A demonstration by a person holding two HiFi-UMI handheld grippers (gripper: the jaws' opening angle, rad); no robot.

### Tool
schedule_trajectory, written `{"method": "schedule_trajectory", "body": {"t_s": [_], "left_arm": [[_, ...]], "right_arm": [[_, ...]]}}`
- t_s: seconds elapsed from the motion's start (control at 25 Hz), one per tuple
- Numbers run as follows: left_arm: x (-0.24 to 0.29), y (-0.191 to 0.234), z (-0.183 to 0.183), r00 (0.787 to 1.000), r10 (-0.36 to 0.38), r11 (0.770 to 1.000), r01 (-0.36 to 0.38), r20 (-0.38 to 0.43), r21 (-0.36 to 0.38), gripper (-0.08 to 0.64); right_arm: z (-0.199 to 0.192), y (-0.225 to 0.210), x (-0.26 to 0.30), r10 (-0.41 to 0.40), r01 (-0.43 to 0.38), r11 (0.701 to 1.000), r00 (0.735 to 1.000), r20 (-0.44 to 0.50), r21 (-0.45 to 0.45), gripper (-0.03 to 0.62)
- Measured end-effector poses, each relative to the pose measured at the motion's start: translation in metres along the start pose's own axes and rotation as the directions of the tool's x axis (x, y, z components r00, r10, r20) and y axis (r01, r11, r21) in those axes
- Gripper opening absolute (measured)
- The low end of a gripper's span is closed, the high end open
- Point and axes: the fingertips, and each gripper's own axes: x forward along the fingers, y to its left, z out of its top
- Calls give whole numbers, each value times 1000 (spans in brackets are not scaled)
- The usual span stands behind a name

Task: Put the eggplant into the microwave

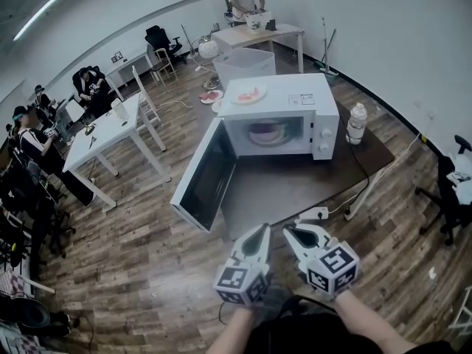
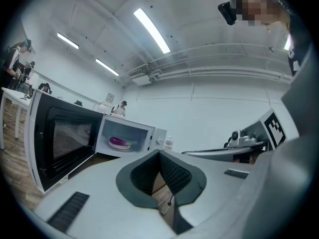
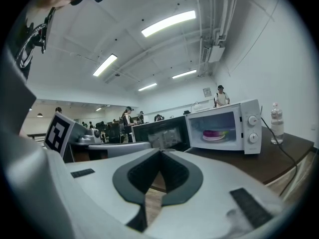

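The white microwave (image 1: pixel 295 102) stands on a dark brown table (image 1: pixel 295 186) with its door (image 1: pixel 203 175) swung wide open to the left. Inside it a purple eggplant (image 1: pixel 267 133) lies on a pale plate; it also shows as the eggplant (image 2: pixel 119 142) in the left gripper view and the eggplant (image 3: pixel 215 133) in the right gripper view. My left gripper (image 1: pixel 262 229) and right gripper (image 1: pixel 292 231) hover side by side in front of the table, well short of the microwave. Both pairs of jaws are shut with nothing between them, as the left gripper (image 2: pixel 159 153) and right gripper (image 3: pixel 160 152) show.
A plate of fruit (image 1: pixel 248 94) rests on top of the microwave. A water bottle (image 1: pixel 356 122) stands to its right, and a power strip (image 1: pixel 313 214) lies at the table's front edge. White tables (image 1: pixel 110 127), seated people and a chair (image 1: pixel 450 190) ring the wooden floor.
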Motion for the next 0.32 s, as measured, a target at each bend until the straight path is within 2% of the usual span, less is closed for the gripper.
{"method": "schedule_trajectory", "body": {"t_s": [0.32], "left_arm": [[18, -7, 2, 1000, -25, 1000, 25, -7, 11, 12]], "right_arm": [[3, -15, -1, -18, 17, 1000, 1000, 6, 5, 0]]}}
